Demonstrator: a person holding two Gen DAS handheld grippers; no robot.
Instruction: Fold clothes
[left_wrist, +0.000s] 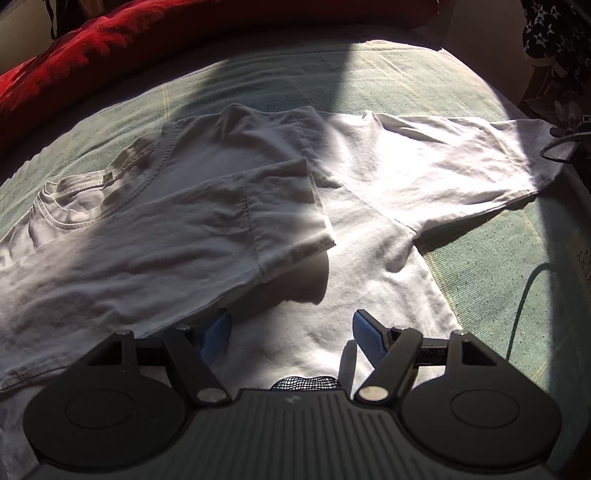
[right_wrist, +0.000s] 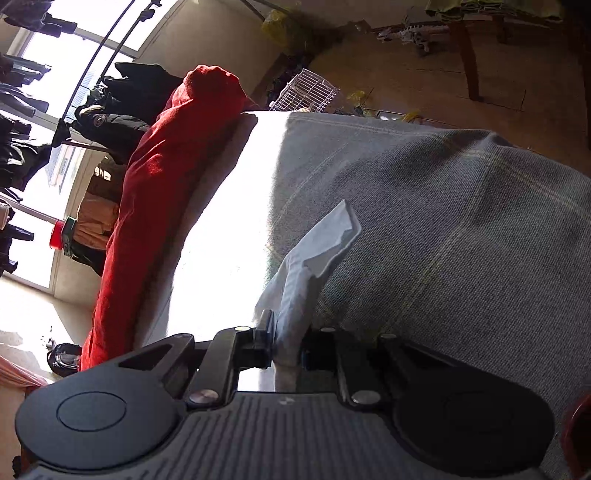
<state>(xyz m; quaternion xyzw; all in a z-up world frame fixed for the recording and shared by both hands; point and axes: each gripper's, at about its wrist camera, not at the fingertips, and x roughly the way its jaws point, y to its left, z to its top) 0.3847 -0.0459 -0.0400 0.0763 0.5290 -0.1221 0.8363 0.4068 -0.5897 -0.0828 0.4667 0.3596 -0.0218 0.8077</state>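
A white T-shirt (left_wrist: 369, 206) lies spread on a grey-green bed cover (left_wrist: 498, 266), collar (left_wrist: 92, 195) to the left. Its near side is folded over the body, with that sleeve (left_wrist: 288, 218) lying on top. The other sleeve (left_wrist: 480, 158) stretches out to the right, half in sunlight. My left gripper (left_wrist: 290, 321) hovers open just above the shirt's body, its blue pads (left_wrist: 367, 336) wide apart with nothing between them. In the right wrist view, my right gripper (right_wrist: 290, 332) is shut on a bunched end of the white T-shirt (right_wrist: 317, 251), lifted off the bed cover (right_wrist: 443, 221).
A red blanket (left_wrist: 92, 48) (right_wrist: 155, 177) lies along the far edge of the bed. A dark star-print fabric (left_wrist: 550, 33) hangs at the top right, and a black cable (left_wrist: 524, 306) runs along the right side. Hanging clothes (right_wrist: 110, 107) and a white wire basket (right_wrist: 306, 92) stand beyond the bed.
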